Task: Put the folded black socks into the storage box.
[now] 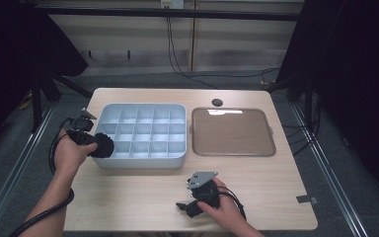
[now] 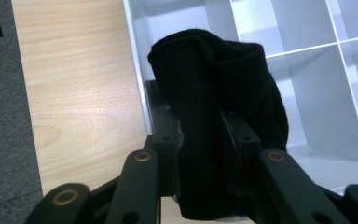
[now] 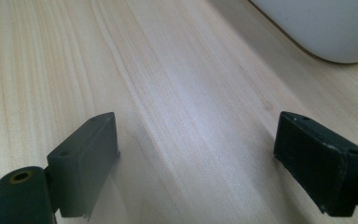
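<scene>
Left gripper [image 2: 200,140] clamped a black rolled sock [image 2: 214,116], its lower end cut off, over the divided tray's [image 1: 143,160] left-edge compartment. Right gripper [image 3: 196,154] gaped empty. No writing legible.

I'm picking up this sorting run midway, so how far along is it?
Early, it seems. No compartment of the white divided organizer holds anything yet, and the brown tray looks bare. In hand: the left gripper holds a rolled black sock over the organizer's left edge compartments. Left: lowering and releasing it. The right gripper rests open on the table, holding nothing.
</scene>
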Motion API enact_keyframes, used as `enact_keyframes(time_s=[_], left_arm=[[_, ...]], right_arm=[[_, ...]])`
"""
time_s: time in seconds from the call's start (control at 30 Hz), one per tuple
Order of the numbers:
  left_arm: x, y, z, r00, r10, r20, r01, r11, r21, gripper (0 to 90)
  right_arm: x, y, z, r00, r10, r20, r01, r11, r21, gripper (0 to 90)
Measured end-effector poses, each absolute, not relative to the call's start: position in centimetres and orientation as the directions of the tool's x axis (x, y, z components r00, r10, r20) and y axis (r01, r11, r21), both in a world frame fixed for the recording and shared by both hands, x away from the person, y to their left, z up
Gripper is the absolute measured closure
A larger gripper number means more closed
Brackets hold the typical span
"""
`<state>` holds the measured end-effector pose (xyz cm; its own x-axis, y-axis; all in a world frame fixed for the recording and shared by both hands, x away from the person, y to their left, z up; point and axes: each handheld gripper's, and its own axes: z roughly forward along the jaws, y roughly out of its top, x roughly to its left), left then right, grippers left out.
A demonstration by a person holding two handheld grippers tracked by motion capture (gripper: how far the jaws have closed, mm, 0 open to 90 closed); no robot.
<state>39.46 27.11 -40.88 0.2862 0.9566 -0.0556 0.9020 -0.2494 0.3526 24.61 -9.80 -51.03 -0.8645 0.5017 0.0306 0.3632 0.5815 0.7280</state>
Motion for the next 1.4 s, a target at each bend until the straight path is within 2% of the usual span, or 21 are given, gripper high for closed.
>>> enact_keyframes(time_s=[0.23, 0.47, 0.73, 0.97, 1.03, 1.4], left_arm=[[39.3, 26.9, -40.5, 0.292, 0.956, -0.043, 0.895, -0.257, 0.364, 65.8], [39.3, 26.7, -40.0, 0.289, 0.957, -0.035, 0.897, -0.257, 0.360, 58.3], [39.4, 26.1, -40.0, 0.300, 0.954, 0.015, 0.892, -0.285, 0.351, 58.1], [39.3, 26.2, -39.7, 0.286, 0.958, 0.033, 0.895, -0.279, 0.347, 46.0], [39.3, 26.6, -40.0, 0.272, 0.962, 0.022, 0.904, -0.263, 0.337, 42.9], [39.5, 27.9, -41.3, 0.224, 0.974, -0.035, 0.923, -0.201, 0.328, 42.6]], right_arm=[[24.6, -9.8, -51.0, -0.864, 0.502, 0.030, 0.363, 0.582, 0.728, 13.1], [24.6, -9.8, -51.0, -0.865, 0.501, 0.027, 0.360, 0.582, 0.729, 13.1], [24.6, -9.8, -51.0, -0.865, 0.501, 0.027, 0.360, 0.582, 0.729, 13.1], [24.6, -9.8, -51.0, -0.866, 0.500, 0.028, 0.361, 0.584, 0.727, 13.1], [24.6, -9.8, -51.0, -0.865, 0.500, 0.029, 0.362, 0.584, 0.727, 13.1], [24.6, -9.8, -51.0, -0.864, 0.502, 0.034, 0.367, 0.583, 0.725, 13.0]])
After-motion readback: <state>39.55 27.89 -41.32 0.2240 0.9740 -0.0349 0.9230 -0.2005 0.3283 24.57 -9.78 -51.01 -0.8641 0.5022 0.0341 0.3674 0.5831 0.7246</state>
